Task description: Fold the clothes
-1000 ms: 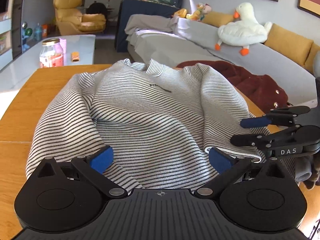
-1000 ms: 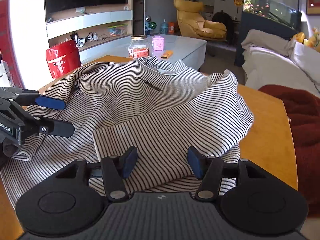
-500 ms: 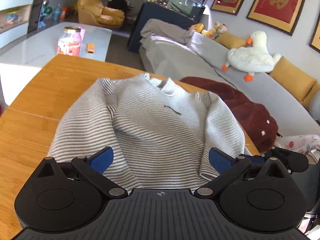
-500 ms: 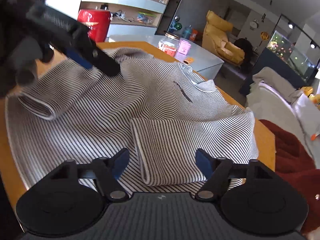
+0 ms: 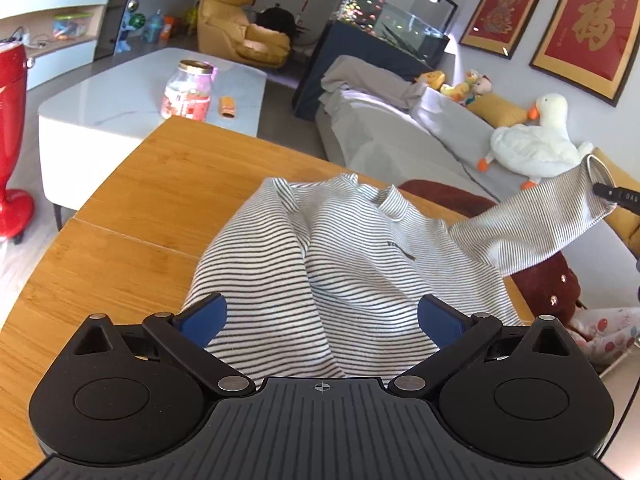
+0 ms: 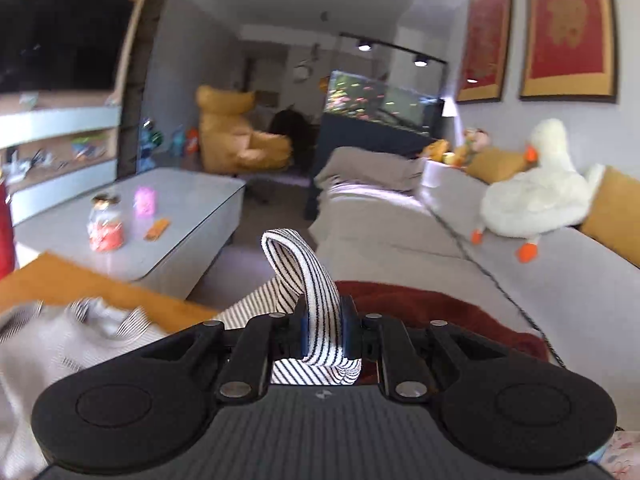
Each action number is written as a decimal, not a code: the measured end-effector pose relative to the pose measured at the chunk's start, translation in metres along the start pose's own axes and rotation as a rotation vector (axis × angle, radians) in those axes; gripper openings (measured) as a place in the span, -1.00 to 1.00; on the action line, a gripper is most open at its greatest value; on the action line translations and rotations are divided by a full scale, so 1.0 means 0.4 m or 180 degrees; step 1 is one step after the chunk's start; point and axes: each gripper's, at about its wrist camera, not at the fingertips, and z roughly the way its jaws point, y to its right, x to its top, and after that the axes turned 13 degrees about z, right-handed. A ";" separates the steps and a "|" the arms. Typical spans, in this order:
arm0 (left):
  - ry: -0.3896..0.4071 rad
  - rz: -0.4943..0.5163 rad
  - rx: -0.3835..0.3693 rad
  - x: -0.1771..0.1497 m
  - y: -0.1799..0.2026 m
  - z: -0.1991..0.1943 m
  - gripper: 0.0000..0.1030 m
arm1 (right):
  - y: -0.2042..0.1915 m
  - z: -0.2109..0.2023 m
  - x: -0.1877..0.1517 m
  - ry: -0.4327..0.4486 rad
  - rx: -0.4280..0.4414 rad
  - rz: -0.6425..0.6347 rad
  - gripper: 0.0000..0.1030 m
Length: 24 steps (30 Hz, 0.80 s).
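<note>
Striped sweatshirt [image 5: 320, 264]: on wooden table [image 5: 160, 200], 1 sleeve [image 5: 532, 220] lifted off to right. Right gripper [image 6: 324, 332]: clamped on sleeve cuff. Left gripper [image 5: 320, 316]: jaws apart, empty, over hem.

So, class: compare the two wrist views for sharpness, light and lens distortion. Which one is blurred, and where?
Left wrist view: sharp; sunlight brightens the wooden table; the fisheye bends its edges. Right wrist view: motion blur smears the room and the striped sweater, while the sleeve cuff pinched in the right claw stays crisp.
</note>
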 end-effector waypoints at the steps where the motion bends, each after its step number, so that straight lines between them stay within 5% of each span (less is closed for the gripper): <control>1: 0.0011 -0.0001 0.0000 0.000 -0.002 0.000 1.00 | 0.019 0.009 0.019 0.0026 -0.0077 0.0050 -0.76; 4: 0.0013 0.0063 -0.0002 0.002 -0.002 -0.003 1.00 | 0.051 0.041 0.034 0.0092 -0.0361 -0.0028 -0.95; 10: -0.0090 0.0414 0.0135 -0.003 -0.003 -0.032 1.00 | 0.063 0.122 -0.031 -0.0201 -0.0722 0.0061 -0.91; 12: -0.0098 0.0389 0.0204 -0.002 -0.016 -0.042 1.00 | 0.027 0.095 -0.068 -0.0380 -0.0389 0.0142 -0.91; 14: -0.0093 0.0342 0.0283 0.003 -0.028 -0.048 1.00 | -0.031 0.060 -0.116 -0.0792 0.0225 0.0320 -0.87; 18: -0.0098 0.0247 0.0396 0.012 -0.040 -0.051 1.00 | -0.188 0.005 -0.275 -0.2114 0.1622 0.0939 -0.79; 21: -0.0086 0.0218 0.0412 0.013 -0.041 -0.059 1.00 | -0.290 -0.024 -0.402 -0.2983 0.2126 0.1213 -0.68; 24: -0.0082 0.0243 0.0461 0.011 -0.039 -0.067 1.00 | -0.365 -0.052 -0.504 -0.3592 0.2339 0.1631 -0.42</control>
